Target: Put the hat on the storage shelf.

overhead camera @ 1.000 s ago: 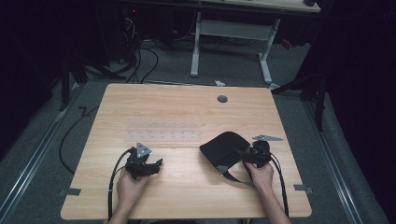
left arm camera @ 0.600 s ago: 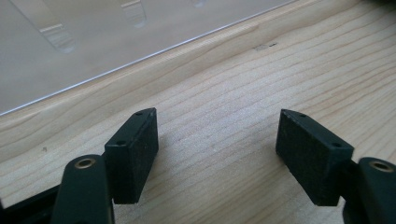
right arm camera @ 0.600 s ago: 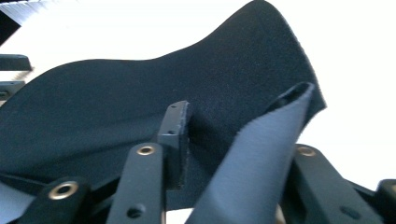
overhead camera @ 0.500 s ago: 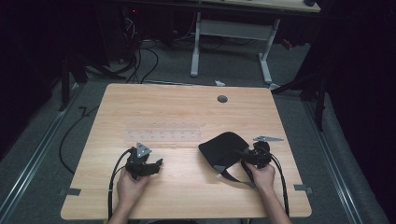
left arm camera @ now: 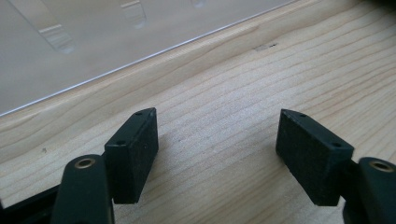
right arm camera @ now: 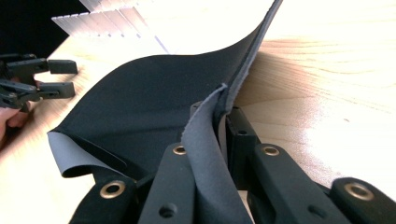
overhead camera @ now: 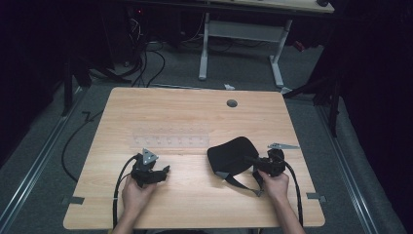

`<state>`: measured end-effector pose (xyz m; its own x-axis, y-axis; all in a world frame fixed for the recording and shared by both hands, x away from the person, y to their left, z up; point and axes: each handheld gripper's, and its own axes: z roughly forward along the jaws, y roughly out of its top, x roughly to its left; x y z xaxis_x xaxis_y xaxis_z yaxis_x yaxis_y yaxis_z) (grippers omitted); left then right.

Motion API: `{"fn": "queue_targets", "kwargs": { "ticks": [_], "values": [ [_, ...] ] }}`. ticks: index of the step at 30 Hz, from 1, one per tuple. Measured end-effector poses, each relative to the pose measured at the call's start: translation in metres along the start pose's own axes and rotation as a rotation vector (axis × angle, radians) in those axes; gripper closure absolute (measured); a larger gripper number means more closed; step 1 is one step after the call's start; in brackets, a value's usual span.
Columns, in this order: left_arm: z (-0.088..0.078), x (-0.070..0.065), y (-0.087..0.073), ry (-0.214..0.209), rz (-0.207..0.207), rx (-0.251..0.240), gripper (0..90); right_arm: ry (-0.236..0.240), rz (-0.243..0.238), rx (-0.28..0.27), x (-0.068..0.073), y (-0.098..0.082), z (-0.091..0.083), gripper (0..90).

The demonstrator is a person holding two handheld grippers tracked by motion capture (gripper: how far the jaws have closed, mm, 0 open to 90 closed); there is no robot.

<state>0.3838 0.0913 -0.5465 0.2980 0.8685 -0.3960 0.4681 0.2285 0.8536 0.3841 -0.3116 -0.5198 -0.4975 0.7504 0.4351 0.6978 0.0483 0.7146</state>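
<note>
A black fabric piece with a grey lining and a strap lies on the wooden table, right of centre. My right gripper is at its right edge, shut on that edge. In the right gripper view the fabric curls up from the shut jaws, and its grey underside shows. My left gripper rests on the table at the front left, open, with bare wood between its fingertips. It also shows far left in the right gripper view.
A clear plastic strip with small ridges lies flat mid-table, just beyond the left gripper. A round cable hole sits near the far edge. Grey tape marks are at the front corners. Another desk frame stands behind.
The right gripper and the fabric have shifted only slightly. The left gripper has stayed where it was.
</note>
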Motion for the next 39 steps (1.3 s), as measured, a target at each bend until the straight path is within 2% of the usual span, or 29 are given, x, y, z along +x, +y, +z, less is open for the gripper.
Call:
{"fn": "queue_targets", "kwargs": {
  "ticks": [9,14,23,31,35,39],
  "values": [
    [0.0,-0.001,0.0,-0.009,0.001,0.008,27.7,-0.003,-0.025,-0.009,0.008,0.0,-0.014,85.0],
    [0.0,-0.001,-0.001,-0.008,0.002,0.008,27.9,0.007,-0.016,-0.037,0.011,0.0,-0.024,85.0],
    [0.0,-0.001,-0.001,-0.004,0.003,0.011,24.2,0.014,-0.007,-0.05,0.014,-0.002,-0.033,84.9],
    [-0.001,-0.001,-0.002,-0.036,0.019,0.027,22.1,0.029,-0.014,-0.061,0.021,-0.003,-0.036,84.9],
    [-0.002,-0.001,-0.002,-0.045,0.023,0.034,22.0,0.039,0.003,-0.061,0.025,-0.004,-0.038,84.9],
    [-0.003,-0.003,-0.003,-0.054,0.033,0.036,22.9,0.046,0.0,-0.064,0.029,-0.005,-0.04,84.9]
  ]
}}
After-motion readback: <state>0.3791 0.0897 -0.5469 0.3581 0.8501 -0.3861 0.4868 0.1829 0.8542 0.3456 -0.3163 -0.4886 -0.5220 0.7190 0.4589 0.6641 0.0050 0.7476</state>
